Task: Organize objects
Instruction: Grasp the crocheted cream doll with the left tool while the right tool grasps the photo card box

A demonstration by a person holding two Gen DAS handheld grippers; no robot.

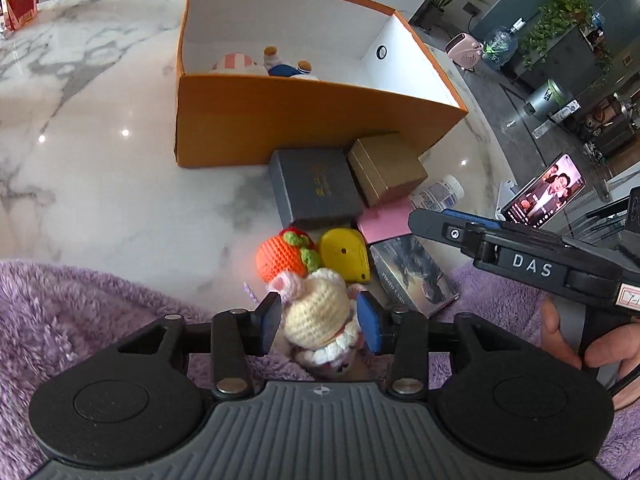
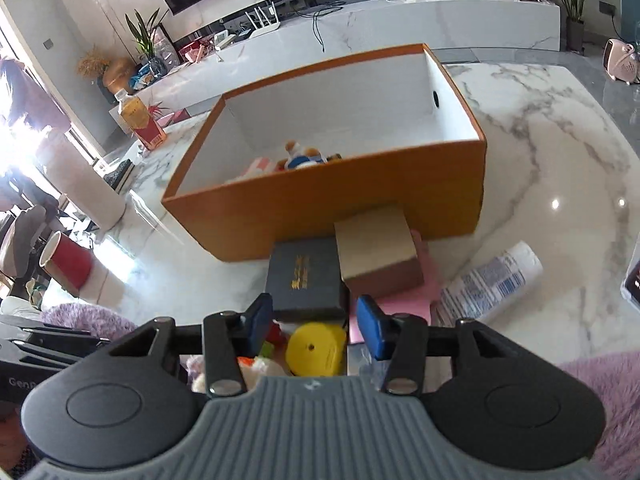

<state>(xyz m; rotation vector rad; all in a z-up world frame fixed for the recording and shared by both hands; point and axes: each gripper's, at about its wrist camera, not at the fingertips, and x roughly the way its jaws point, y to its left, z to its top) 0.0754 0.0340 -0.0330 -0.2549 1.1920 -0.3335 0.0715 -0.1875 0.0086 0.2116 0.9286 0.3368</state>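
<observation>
An orange box (image 1: 312, 120) (image 2: 328, 196) with white inner walls stands on the marble table (image 1: 100, 160); plush toys (image 1: 280, 68) lie inside it. In front of it are a dark grey box (image 1: 316, 188) (image 2: 306, 276), a gold box (image 1: 386, 168) (image 2: 378, 252), a pink pad (image 1: 384, 220), a yellow plastic piece (image 1: 346, 252) (image 2: 316, 346) and an orange crochet fruit (image 1: 280, 258). My left gripper (image 1: 318, 322) is open with a cream and pink crochet doll (image 1: 316, 316) between its fingers. My right gripper (image 2: 316, 324) hangs open above the yellow piece, gripping nothing.
A white bottle (image 1: 440, 194) (image 2: 492, 280) lies on its side right of the boxes. A picture-covered book (image 1: 416, 276) lies near the yellow piece. A phone (image 1: 544, 192) is propped at the table's right edge. Purple fluffy sleeves (image 1: 80, 312) fill the near corners. A red cup (image 2: 66, 264) stands far left.
</observation>
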